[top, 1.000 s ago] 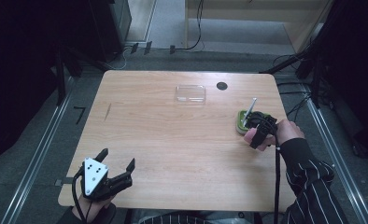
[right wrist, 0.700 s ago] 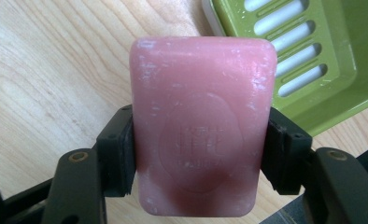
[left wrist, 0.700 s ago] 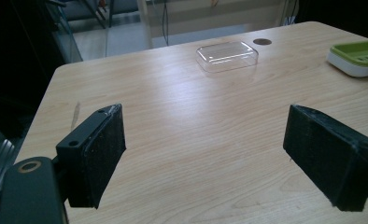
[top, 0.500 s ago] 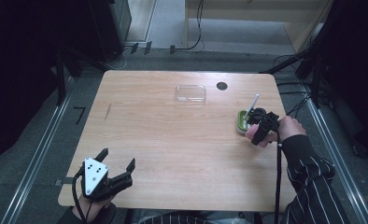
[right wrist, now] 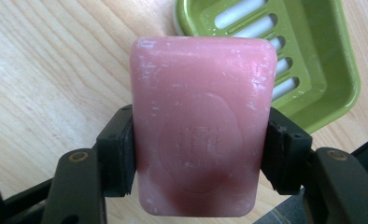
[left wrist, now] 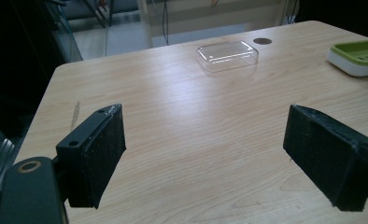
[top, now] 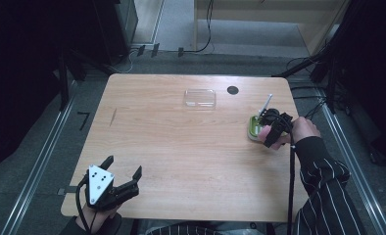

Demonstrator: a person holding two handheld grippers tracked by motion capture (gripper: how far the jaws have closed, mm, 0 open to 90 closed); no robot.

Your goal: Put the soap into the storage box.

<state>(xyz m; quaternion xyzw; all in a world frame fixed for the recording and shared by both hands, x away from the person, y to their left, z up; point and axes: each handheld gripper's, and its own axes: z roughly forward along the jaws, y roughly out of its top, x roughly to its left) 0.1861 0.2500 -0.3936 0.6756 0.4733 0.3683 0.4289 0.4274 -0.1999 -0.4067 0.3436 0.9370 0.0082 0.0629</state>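
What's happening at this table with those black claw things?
A person holds a two-jaw gripper in each hand. The right gripper is clamped on a pink bar of soap, held beside a green soap dish at the table's right edge. The left gripper rests open near the front left corner, holding nothing. A clear plastic lid lies toward the far side of the wooden table.

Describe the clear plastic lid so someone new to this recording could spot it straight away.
Start at the wooden table and look to its far edge, where a small dark round spot marks the surface. Just left of that spot lies the clear lid, flat on the wood and apart from everything else. Unlike the green soap dish at the right edge, it is transparent and colourless.
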